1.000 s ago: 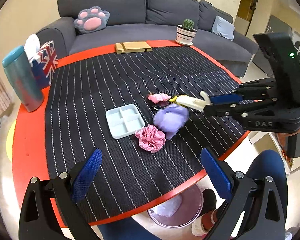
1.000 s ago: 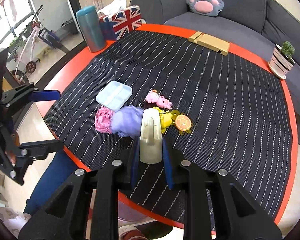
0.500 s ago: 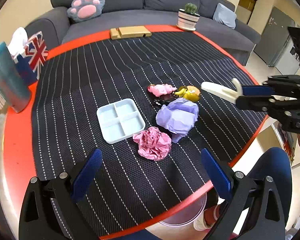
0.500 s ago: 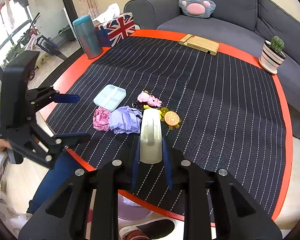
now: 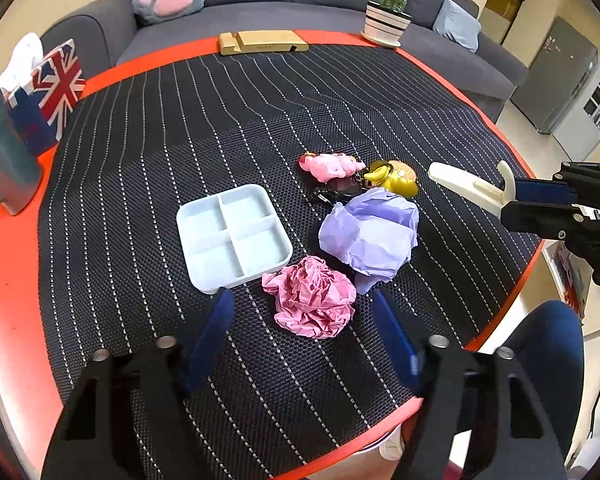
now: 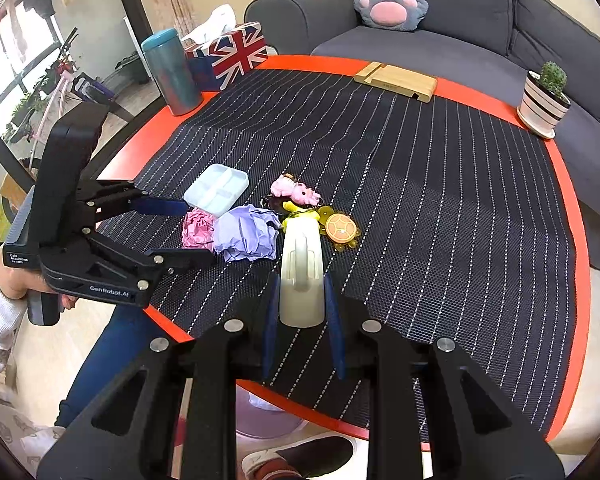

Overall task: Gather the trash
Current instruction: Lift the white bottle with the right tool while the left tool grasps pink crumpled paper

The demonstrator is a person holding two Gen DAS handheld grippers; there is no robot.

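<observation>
Between the left gripper [image 5: 302, 334] pads sits the pink paper wad [image 5: 310, 298], on the black striped mat [image 5: 260, 120] near the table's near edge. Jaws are about half wide and closing; pads not yet touching the paper, a gap shows on both sides. Just right-far of it and touching, the purple paper wad [image 5: 370, 234]. Left of the pink wad, nearly touching it, the pale blue divided tray [image 5: 232, 236]. Far of the purple wad: pink toy [image 5: 330, 166] and yellow turtle keyring [image 5: 394, 176], clustered together.

Right gripper [image 6: 302, 308] is clamped narrow on a cream plastic hook [image 6: 302, 276], held above the mat just right of the purple wad.

View differences:
- Left wrist view shows the hook side-on, its peg sticking up, and the gap around the pink wad.
- Right wrist view shows the left gripper from outside, a hand [image 6: 18, 280] on its grip, one blue pad either side of the pink wad; contact there is hard to judge at this angle.
- Right wrist view also shows a pale bin [image 6: 266, 420] below the table edge, mostly hidden, contents unclear.

Far left on the red table [image 6: 148, 148]: teal tumbler [image 6: 172, 72], flag tissue box [image 6: 228, 54].
</observation>
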